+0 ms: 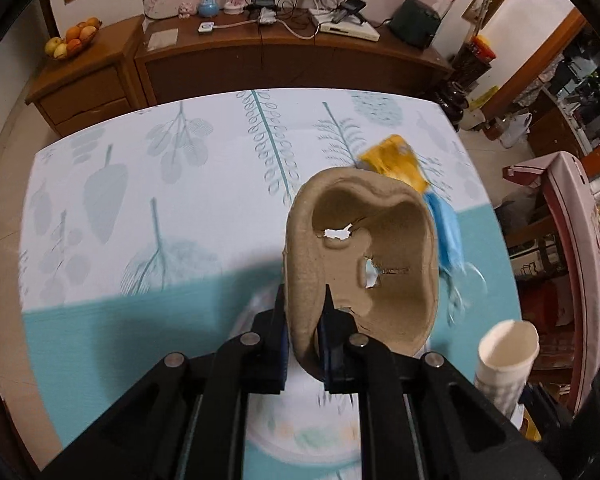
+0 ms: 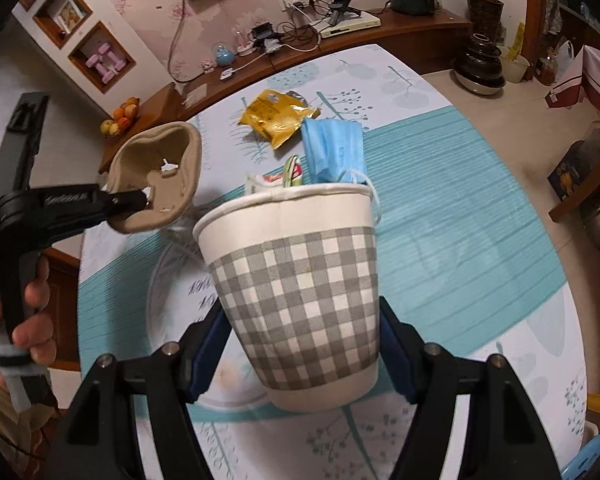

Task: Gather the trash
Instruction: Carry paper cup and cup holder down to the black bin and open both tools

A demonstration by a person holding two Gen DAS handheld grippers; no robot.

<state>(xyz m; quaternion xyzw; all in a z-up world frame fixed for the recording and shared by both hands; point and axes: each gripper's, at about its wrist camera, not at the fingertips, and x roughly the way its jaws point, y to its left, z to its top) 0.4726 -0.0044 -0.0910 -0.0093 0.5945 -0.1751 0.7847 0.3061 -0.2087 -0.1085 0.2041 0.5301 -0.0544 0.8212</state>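
Surface [image 2: 480, 216]: leaf-print cloth with teal bands; near edge cut off by both grippers. A white plate [image 2: 168, 276] lies mostly hidden behind the cup; its pattern is blurred.

Cup [image 2: 296, 292]: grey-check paper, tilted, held off the surface between the right gripper's [image 2: 300, 360] pads, which press its lower sides. Contents hidden.

Tray [image 1: 360, 260]: tan moulded pulp, torn holes in its floor. Left gripper [image 1: 304, 336] clamped tight on its rim, holding it off the surface, left of the cup.

Mask [image 2: 334, 148]: blue, lying on the surface just behind the cup's rim, partly hidden.

Wrapper [image 2: 278, 118]: yellow, crumpled, beside the mask.

A small red-green item [image 2: 292, 172] behind the cup's rim is hard to make out.
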